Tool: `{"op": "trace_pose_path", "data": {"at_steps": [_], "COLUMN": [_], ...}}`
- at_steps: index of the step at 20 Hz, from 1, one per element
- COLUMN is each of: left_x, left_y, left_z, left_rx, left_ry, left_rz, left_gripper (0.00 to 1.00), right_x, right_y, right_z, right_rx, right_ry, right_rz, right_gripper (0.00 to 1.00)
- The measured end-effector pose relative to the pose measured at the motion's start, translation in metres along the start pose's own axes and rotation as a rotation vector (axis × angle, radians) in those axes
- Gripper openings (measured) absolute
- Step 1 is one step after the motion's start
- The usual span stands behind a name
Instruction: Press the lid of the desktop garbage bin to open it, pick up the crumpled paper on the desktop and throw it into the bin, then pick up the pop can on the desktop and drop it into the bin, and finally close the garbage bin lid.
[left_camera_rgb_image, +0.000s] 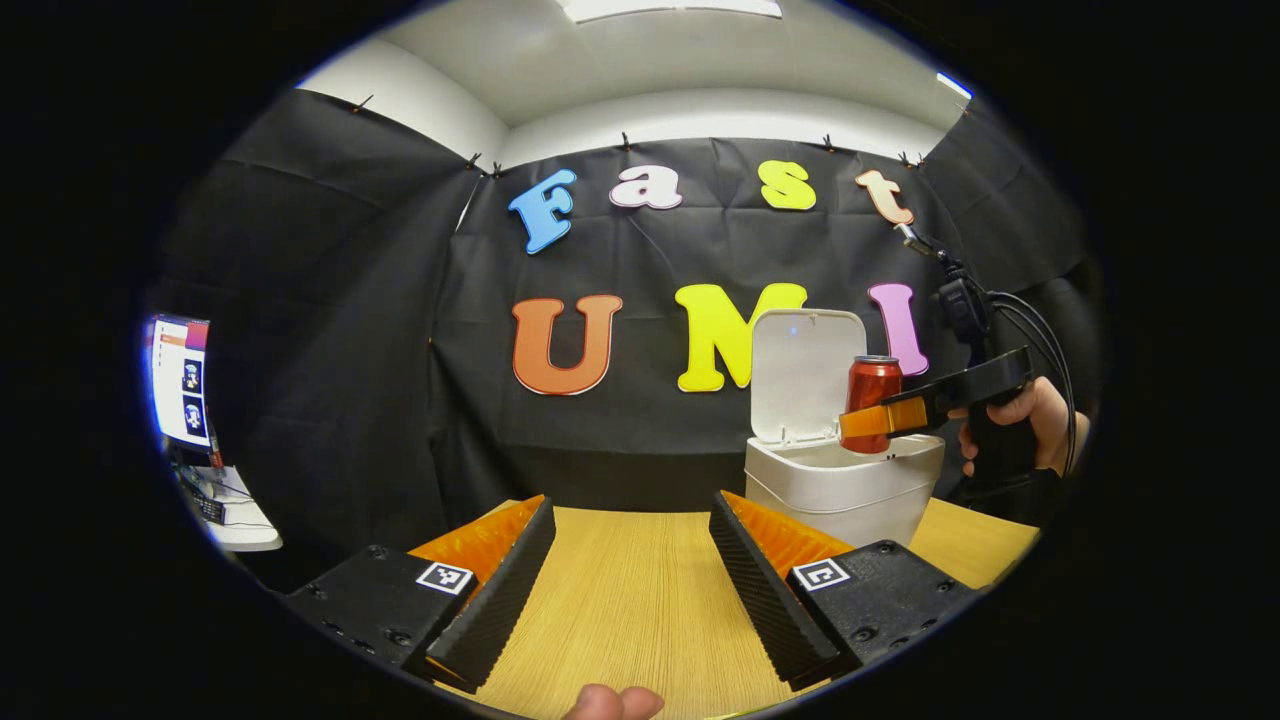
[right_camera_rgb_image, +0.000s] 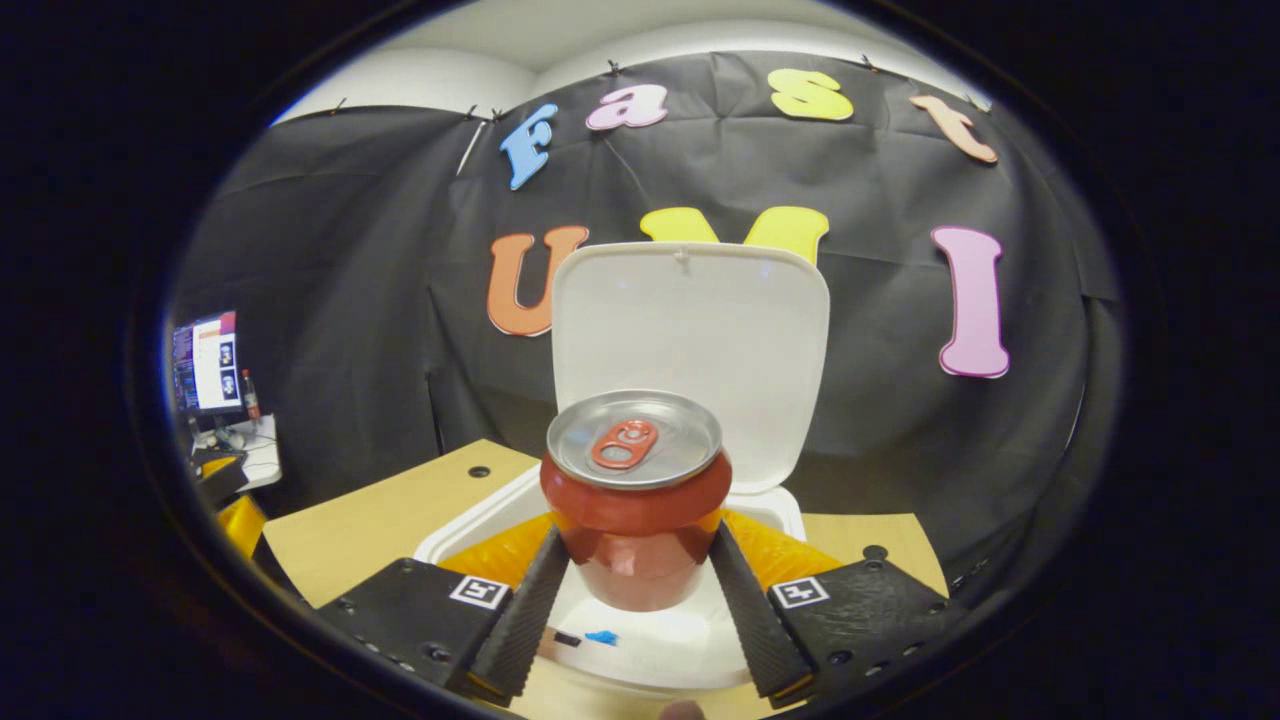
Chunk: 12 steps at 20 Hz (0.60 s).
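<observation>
A white desktop bin (left_camera_rgb_image: 845, 480) stands at the right of the wooden desk with its lid (left_camera_rgb_image: 805, 375) swung up. A hand holds my right gripper (left_camera_rgb_image: 880, 420) over the bin's mouth, shut on an upright red pop can (left_camera_rgb_image: 873, 400). In the right gripper view the pop can (right_camera_rgb_image: 635, 500) sits between both fingers of the right gripper (right_camera_rgb_image: 637, 570), directly above the open bin (right_camera_rgb_image: 660, 640), in front of the raised lid (right_camera_rgb_image: 690, 350). My left gripper (left_camera_rgb_image: 632, 560) hovers low over the desk, open, with nothing between its fingers. The crumpled paper is hidden.
The wooden desk (left_camera_rgb_image: 630, 610) stretches in front of the left gripper. A monitor (left_camera_rgb_image: 180, 380) and a small side table with clutter stand at the far left. Black cloth walls close the booth behind the bin.
</observation>
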<state>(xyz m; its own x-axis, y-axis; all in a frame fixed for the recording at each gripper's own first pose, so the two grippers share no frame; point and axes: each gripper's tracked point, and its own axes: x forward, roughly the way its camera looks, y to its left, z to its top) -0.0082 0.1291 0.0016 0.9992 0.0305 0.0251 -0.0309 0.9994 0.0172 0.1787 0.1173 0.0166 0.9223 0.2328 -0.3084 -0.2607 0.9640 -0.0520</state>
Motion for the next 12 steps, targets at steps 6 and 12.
{"op": "trace_pose_path", "data": {"at_steps": [6, 12], "left_x": [-0.005, -0.008], "left_y": [0.002, -0.002], "left_z": [0.002, 0.001], "left_rx": [0.007, 0.002], "left_ry": [-0.007, -0.005], "left_rz": [0.002, 0.002], "left_gripper": [1.00, 1.00], "right_x": [-0.002, -0.020], "right_y": [-0.001, -0.002], "right_z": [0.003, 0.014], "right_rx": [0.010, 0.026], "right_ry": [-0.013, -0.062], "right_rz": [-0.008, -0.010], "right_gripper": [0.83, 0.86]}}
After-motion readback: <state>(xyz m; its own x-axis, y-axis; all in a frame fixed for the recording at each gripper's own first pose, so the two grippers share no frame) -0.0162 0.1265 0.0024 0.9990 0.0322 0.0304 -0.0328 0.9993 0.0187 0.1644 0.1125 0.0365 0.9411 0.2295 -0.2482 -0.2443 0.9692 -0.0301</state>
